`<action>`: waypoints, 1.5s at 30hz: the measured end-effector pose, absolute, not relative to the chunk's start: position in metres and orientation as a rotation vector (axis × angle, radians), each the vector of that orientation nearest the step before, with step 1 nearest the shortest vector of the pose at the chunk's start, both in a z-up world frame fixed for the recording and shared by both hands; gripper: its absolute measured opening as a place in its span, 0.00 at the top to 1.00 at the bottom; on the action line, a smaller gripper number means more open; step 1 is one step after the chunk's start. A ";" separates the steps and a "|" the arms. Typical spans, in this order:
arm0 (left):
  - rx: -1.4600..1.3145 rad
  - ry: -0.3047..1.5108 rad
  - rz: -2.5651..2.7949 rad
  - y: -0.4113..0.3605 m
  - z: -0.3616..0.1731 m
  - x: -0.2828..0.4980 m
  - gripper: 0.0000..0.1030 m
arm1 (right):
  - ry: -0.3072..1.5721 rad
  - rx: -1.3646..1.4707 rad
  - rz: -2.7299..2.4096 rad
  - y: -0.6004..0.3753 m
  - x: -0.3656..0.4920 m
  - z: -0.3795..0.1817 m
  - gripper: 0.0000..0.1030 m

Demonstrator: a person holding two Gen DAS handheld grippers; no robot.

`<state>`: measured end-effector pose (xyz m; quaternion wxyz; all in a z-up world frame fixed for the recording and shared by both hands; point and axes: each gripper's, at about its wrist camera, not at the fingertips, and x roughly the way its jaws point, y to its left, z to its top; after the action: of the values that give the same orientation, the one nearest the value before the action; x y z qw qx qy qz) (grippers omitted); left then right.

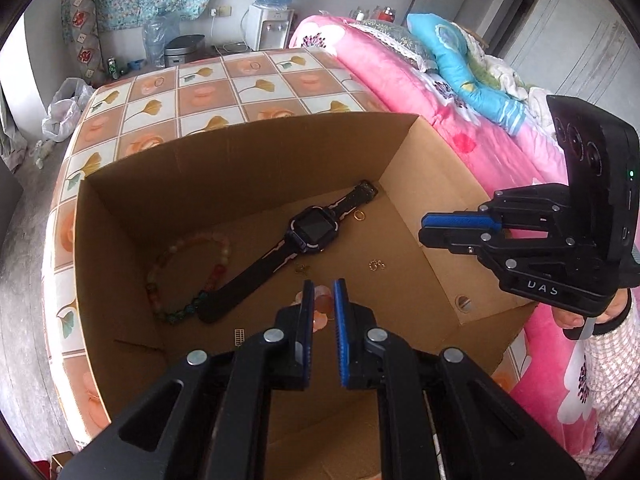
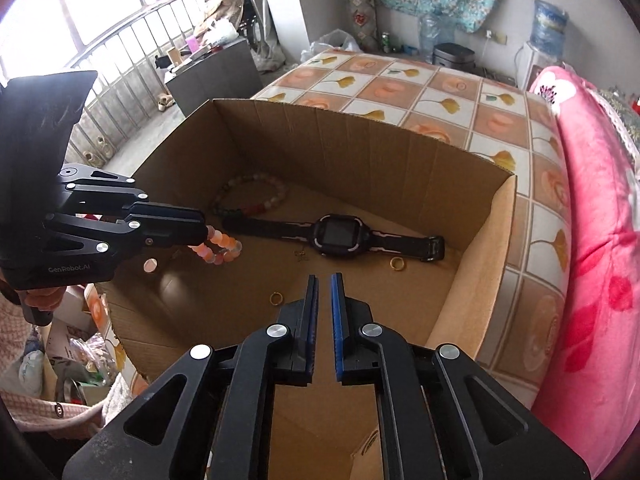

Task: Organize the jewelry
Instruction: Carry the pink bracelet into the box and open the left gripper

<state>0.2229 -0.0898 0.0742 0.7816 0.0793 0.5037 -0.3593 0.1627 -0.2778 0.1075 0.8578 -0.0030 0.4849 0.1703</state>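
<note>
A cardboard box (image 1: pixel 248 152) (image 2: pixel 360 136) stands on the tiled table. In it lie a black smartwatch (image 1: pixel 310 230) (image 2: pixel 340 234), a multicolour bead bracelet (image 1: pixel 188 276) (image 2: pixel 252 194), a gold ring (image 1: pixel 359 216) (image 2: pixel 397 263), another gold ring (image 2: pixel 276 299) and small gold pieces (image 1: pixel 377 265). My left gripper (image 1: pixel 323 300) (image 2: pixel 200 236) is over the box, shut on a pink-orange bead bracelet (image 2: pixel 218 250) (image 1: pixel 322 310) that hangs from its tips. My right gripper (image 2: pixel 324 292) (image 1: pixel 428 226) hovers at the box's right edge, jaws a narrow gap apart and empty.
The box sits on a table with an orange and white leaf-pattern cloth (image 1: pixel 208 92) (image 2: pixel 440 88). A bed with pink floral bedding (image 1: pixel 460 120) (image 2: pixel 592 240) runs along the right. A water dispenser (image 1: pixel 272 20) and a rice cooker (image 1: pixel 184 50) stand at the far wall.
</note>
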 end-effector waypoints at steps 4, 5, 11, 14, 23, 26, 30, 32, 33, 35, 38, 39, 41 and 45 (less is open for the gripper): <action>0.158 1.141 -0.816 -0.109 0.072 0.227 0.91 | 0.951 0.060 0.357 -0.293 0.148 0.119 0.86; 0.163 1.158 -0.826 -0.117 0.070 0.228 0.91 | 0.937 0.069 0.353 -0.297 0.145 0.122 0.85; 0.112 1.277 -0.919 -0.155 0.055 0.229 0.91 | 0.890 0.096 0.347 -0.309 0.130 0.133 0.80; 0.065 1.350 -0.967 -0.162 0.043 0.230 0.82 | 0.885 0.104 0.338 -0.313 0.128 0.135 0.79; 0.016 1.177 -0.861 -0.106 0.083 0.213 0.58 | 0.854 0.142 0.300 -0.327 0.114 0.139 0.72; 0.027 1.013 -0.748 -0.068 0.114 0.200 0.41 | 0.829 0.181 0.275 -0.335 0.108 0.139 0.66; 0.033 0.820 -0.533 -0.008 0.140 0.183 0.20 | 0.804 0.273 0.241 -0.349 0.096 0.134 0.54; 0.034 0.771 -0.409 0.017 0.139 0.178 0.17 | 0.819 0.322 0.231 -0.353 0.092 0.126 0.51; 0.020 0.775 -0.368 0.029 0.136 0.179 0.15 | 0.833 0.347 0.232 -0.355 0.091 0.121 0.49; -0.063 0.841 -0.307 0.054 0.116 0.184 0.14 | 0.871 0.403 0.237 -0.356 0.088 0.108 0.48; -0.207 1.010 -0.314 0.074 0.077 0.191 0.14 | 0.931 0.458 0.252 -0.350 0.084 0.092 0.48; -0.277 1.067 -0.345 0.078 0.061 0.191 0.14 | 0.947 0.469 0.263 -0.346 0.083 0.088 0.48; -0.395 1.137 -0.420 0.079 0.041 0.188 0.14 | 0.969 0.485 0.295 -0.337 0.081 0.085 0.46; -0.531 1.218 -0.562 0.067 0.021 0.177 0.13 | 0.981 0.411 0.290 -0.320 0.074 0.089 0.43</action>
<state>0.1770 0.0673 0.0211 0.7509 -0.2431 0.5576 -0.2570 0.0738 -0.3204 0.0888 0.8519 0.1950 0.4660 0.1379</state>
